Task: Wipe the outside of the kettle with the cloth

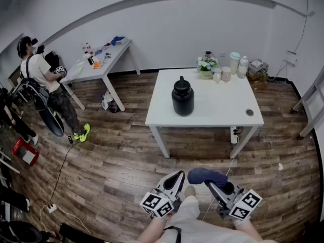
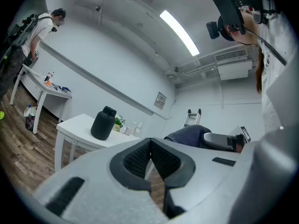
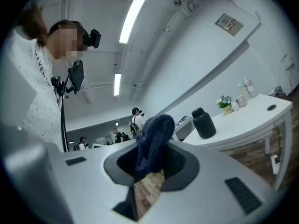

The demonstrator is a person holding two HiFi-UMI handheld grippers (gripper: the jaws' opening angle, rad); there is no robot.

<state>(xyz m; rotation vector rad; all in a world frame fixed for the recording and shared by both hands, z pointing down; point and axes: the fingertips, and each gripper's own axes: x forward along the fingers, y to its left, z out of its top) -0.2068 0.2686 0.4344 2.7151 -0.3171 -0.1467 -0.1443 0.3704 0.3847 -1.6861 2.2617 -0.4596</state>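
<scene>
A black kettle [image 1: 183, 96] stands upright on the white table [image 1: 223, 113], well ahead of both grippers. The kettle [image 2: 103, 123] shows small in the left gripper view, and the kettle [image 3: 203, 123] sits at the right in the right gripper view. My right gripper [image 1: 208, 183] is shut on a dark blue cloth [image 1: 207, 176], which bunches up out of the jaws; the cloth [image 3: 153, 143] fills the right gripper view's centre. My left gripper [image 1: 178, 176] is shut with nothing in it, its pads [image 2: 150, 158] pressed together. Both grippers hang low over the wooden floor, near my body.
Flowers [image 1: 206, 65], cups and jars [image 1: 234, 63] stand along the table's far edge. A second white table [image 1: 101, 59] with small items is at the back left, with a person [image 1: 43, 80] beside it. A ladder [image 1: 311, 105] leans at the right. Cables lie on the floor.
</scene>
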